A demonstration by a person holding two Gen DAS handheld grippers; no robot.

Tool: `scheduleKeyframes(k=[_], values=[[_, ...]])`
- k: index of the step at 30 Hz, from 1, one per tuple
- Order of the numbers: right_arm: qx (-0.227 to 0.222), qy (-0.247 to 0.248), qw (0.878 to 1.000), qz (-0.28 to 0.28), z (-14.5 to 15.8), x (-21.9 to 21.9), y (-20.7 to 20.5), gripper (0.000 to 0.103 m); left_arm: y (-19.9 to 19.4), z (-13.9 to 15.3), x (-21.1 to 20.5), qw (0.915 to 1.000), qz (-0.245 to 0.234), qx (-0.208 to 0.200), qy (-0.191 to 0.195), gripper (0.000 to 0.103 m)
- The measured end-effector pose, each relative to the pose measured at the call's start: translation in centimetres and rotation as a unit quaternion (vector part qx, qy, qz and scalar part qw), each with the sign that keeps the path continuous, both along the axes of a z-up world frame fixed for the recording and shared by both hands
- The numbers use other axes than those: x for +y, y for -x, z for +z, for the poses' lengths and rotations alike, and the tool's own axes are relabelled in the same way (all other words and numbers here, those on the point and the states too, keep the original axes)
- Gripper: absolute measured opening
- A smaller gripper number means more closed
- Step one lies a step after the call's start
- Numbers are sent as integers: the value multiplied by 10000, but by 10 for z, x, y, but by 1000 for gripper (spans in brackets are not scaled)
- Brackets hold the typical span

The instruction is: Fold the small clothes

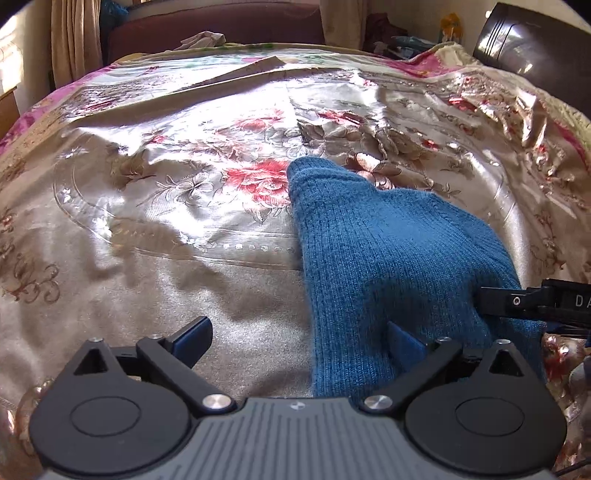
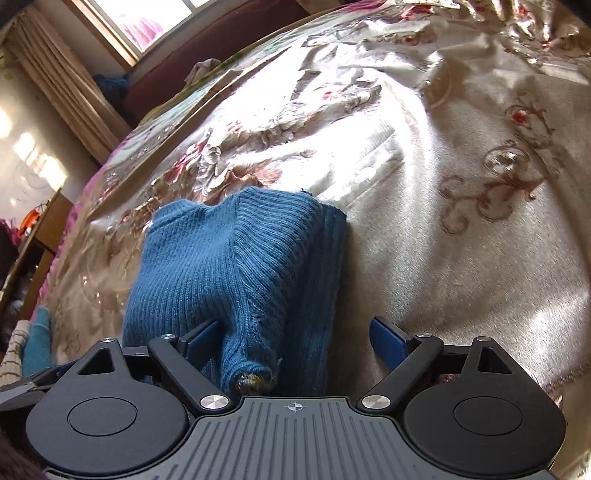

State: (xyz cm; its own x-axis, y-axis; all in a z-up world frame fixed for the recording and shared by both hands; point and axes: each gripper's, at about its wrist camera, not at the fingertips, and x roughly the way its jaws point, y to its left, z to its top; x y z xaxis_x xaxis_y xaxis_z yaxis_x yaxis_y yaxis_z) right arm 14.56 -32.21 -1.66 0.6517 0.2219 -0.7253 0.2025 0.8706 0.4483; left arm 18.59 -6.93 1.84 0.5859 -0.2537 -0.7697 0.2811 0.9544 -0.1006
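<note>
A small blue knitted garment (image 1: 388, 251) lies folded on the shiny floral bedspread (image 1: 166, 206). In the left wrist view my left gripper (image 1: 299, 341) stands open over its near left edge; the right pad rests above the knit, the left pad above bare cloth, and nothing is pinched. In the right wrist view the same blue garment (image 2: 236, 266) shows a raised fold and a dark-tipped end near the camera. My right gripper (image 2: 295, 341) is open astride that near end, its pads apart from the wool. Part of the right gripper (image 1: 535, 301) enters the left view at the right edge.
A dark red headboard or sofa (image 1: 221, 26) with a crumpled pale cloth (image 1: 201, 40) lies beyond the bed. Curtains (image 2: 62, 77) and a window (image 2: 147, 22) stand at the far side. A wooden table (image 2: 40, 236) is at the left, striped and teal cloth (image 2: 26, 350) beside it.
</note>
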Motion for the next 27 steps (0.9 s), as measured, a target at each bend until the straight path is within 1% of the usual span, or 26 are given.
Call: scheduleKeyframes(k=[3, 5, 8, 9, 10, 11, 12, 13, 14, 15, 16, 17, 18, 21, 22, 23, 24, 25, 26, 27], values=[[-30, -192, 9997, 170, -1, -3, -2, 89, -3, -1, 5, 9998, -28, 8, 187, 103], [-47, -289, 9993, 226, -3, -3, -6, 91, -8, -7, 3, 9994, -35, 128, 310, 103], [-43, -241, 9993, 287, -8, 2, -16, 90, -15, -18, -1, 9983, -59, 372, 443, 103], [1, -189, 9994, 303, -8, 3, -18, 88, -17, -20, 0, 9978, -43, 431, 505, 103], [36, -149, 9993, 332, -7, 4, -20, 84, -18, -20, 2, 9971, -27, 495, 574, 103], [32, -216, 9989, 420, -5, 4, -20, 66, -18, -18, 3, 9966, -23, 535, 629, 102], [47, -430, 9979, 490, -4, 2, -20, 55, -16, -16, 3, 9961, -34, 559, 683, 99], [81, -506, 9976, 460, -2, 0, -18, 52, -14, -14, 2, 9956, -85, 571, 736, 90], [83, -463, 9977, 488, 0, -1, -17, 45, -12, -12, -1, 9950, -155, 591, 788, 79], [79, -442, 9976, 523, 2, -2, -16, 40, -10, -9, -6, 9946, -234, 605, 815, 74], [96, -449, 9974, 547, 4, -5, -16, 38, -7, -6, -12, 9945, -320, 589, 805, 64], [113, -467, 9973, 564, 5, -8, -15, 35, -5, -2, -18, 9945, -407, 554, 788, 61], [113, -485, 9971, 578, 7, -11, -13, 32, -3, 1, -24, 9949, -480, 511, 729, 61], [100, -449, 9976, 514, 11, -24, -6, 31, 0, 2, -33, 9947, -589, 499, 681, 61], [126, -515, 9973, 499, 9, -27, -5, 31, 1, 1, -33, 9949, -579, 500, 662, 62], [149, -610, 9967, 504, 7, -30, -4, 33, 0, 0, -30, 9949, -563, 510, 660, 64], [143, -707, 9965, 415, 4, -32, -3, 41, 0, 0, -27, 9949, -542, 525, 662, 65], [144, -769, 9965, 310, 2, -34, -2, 44, -1, 1, -23, 9951, -523, 531, 643, 68], [149, -789, 9965, 215, -1, -36, -1, 56, -1, 2, -20, 9955, -501, 513, 614, 72], [157, -793, 9966, 147, -3, -38, 0, 66, 0, 3, -17, 9960, -492, 471, 581, 74]])
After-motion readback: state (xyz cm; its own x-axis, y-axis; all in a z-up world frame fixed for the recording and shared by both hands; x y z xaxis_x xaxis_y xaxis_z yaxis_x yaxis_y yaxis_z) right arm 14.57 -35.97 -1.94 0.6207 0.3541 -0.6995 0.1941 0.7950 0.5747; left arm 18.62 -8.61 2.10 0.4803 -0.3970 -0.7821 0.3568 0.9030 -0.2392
